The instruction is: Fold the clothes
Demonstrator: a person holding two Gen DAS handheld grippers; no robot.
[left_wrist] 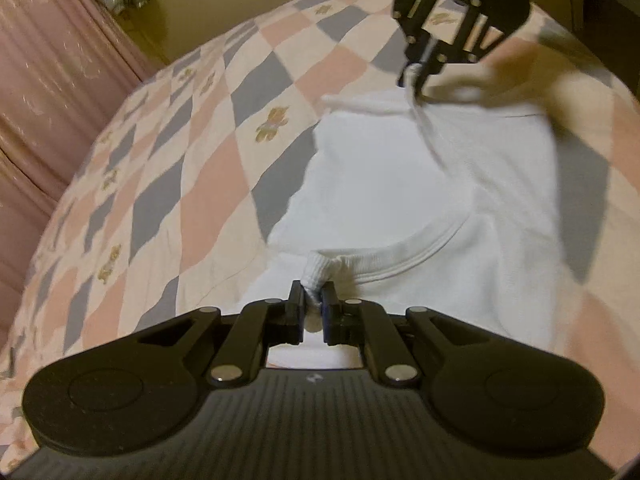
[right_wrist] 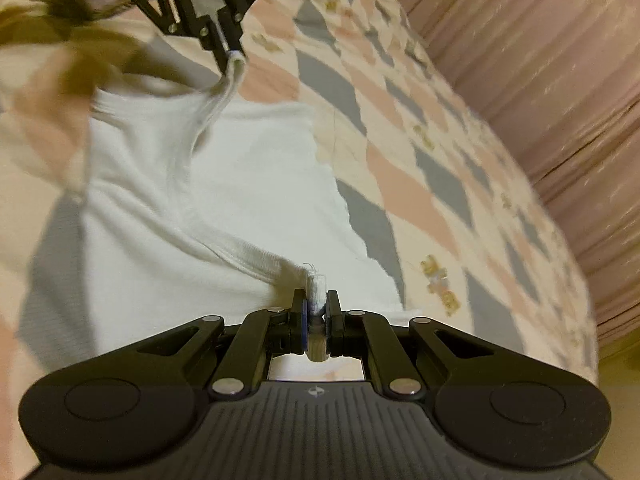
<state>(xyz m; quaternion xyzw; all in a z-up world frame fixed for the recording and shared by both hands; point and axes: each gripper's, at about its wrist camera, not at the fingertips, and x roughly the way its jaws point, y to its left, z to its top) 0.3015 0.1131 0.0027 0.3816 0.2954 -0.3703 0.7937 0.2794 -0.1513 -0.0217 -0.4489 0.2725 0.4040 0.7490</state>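
One white garment (left_wrist: 400,184) lies spread on the checked quilt (left_wrist: 168,168), its ribbed hem lifted at two points. The left gripper (left_wrist: 313,300) has its jaws nearly closed, pinching a bunched bit of the ribbed edge; the right gripper (right_wrist: 316,308) is clamped just as tightly on the opposite end of that edge (each shows in the other's view, across the cloth). Bare quilt stretches wide on the side toward the pink curtain (right_wrist: 552,92).
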